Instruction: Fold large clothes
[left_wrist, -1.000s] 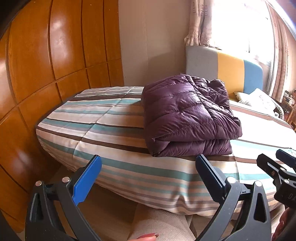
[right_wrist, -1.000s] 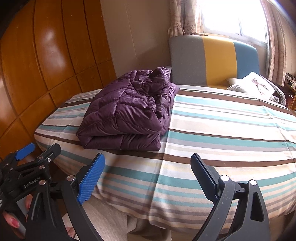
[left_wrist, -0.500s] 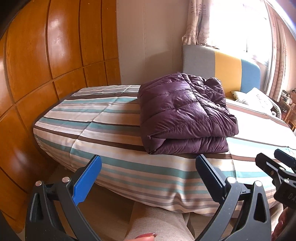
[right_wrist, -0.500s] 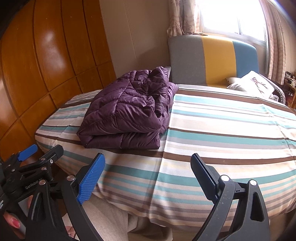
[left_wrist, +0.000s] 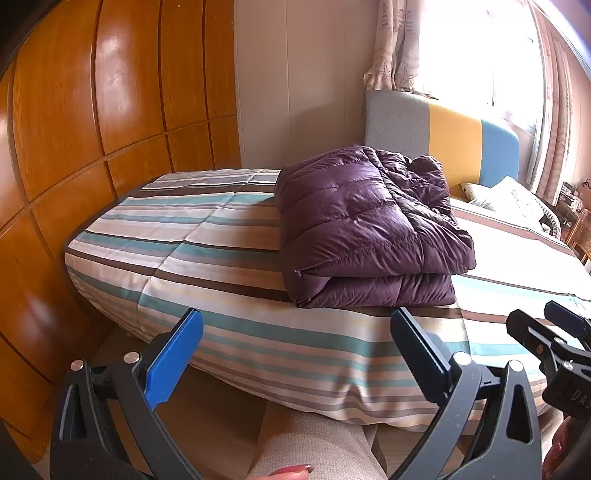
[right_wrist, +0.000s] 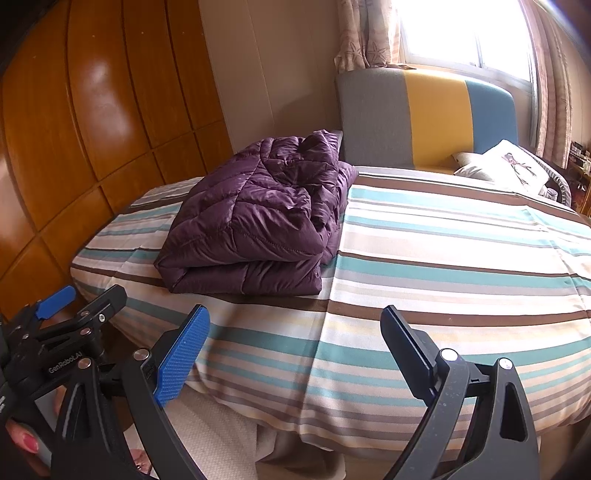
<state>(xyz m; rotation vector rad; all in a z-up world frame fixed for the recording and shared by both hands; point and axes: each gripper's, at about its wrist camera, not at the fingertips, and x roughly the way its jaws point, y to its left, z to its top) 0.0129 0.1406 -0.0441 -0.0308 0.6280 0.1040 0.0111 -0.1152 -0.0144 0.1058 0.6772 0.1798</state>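
Purple jacket (left_wrist: 369, 225) lies folded on bed beyond both wide-open, empty grippers

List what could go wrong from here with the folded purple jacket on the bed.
1. The purple jacket is puffy and slick-looking; its upper layer already overhangs the lower one, so the fold may spring open if left as is.
2. It lies near the edge of the striped bed, so a nudge could slide it off.
3. Both the left claw and the right claw are open and off the fabric, so nothing holds the fold down.
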